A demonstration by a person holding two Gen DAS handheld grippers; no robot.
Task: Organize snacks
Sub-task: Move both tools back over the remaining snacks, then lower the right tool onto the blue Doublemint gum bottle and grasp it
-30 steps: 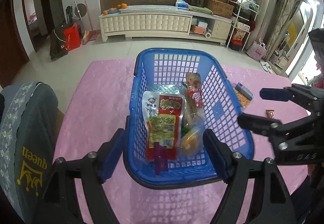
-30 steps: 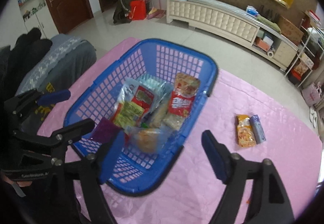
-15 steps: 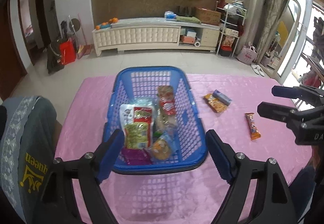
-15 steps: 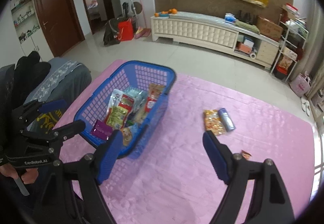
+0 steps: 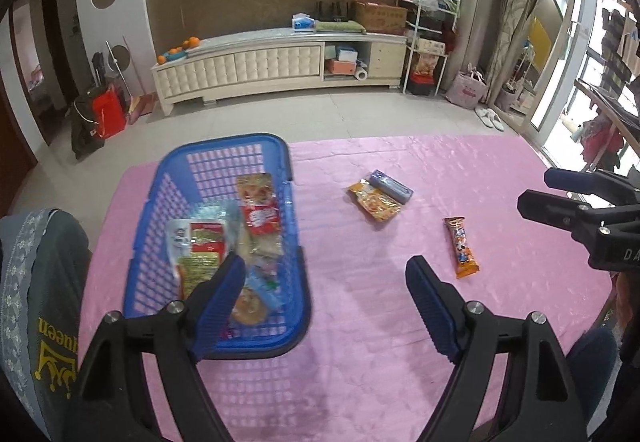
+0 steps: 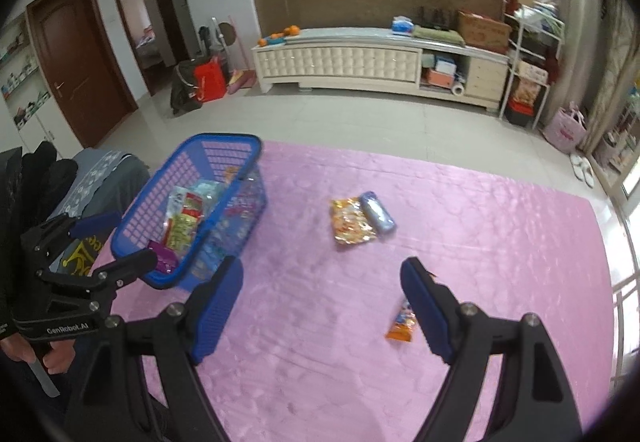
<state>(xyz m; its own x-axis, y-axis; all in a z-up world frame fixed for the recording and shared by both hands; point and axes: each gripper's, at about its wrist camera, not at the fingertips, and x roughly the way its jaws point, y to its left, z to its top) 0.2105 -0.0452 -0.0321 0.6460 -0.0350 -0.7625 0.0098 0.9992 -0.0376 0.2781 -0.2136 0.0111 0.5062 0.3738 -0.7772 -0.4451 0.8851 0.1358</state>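
Orange snack bar (image 5: 462, 247) lies lengthwise, pointing away, on the pink counter (image 5: 360, 322); both tools, left (image 5: 326, 300) and right (image 6: 322, 300), hover spread, empty.

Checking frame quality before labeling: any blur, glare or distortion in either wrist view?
Left wrist: strong fisheye bending, dark corners; blue basket slightly smeared, orange snack bar sharp. Right wrist: same distortion, orange snack bar blurred and partly hidden behind a finger; sheen on the pink tablecloth; window side washed out.
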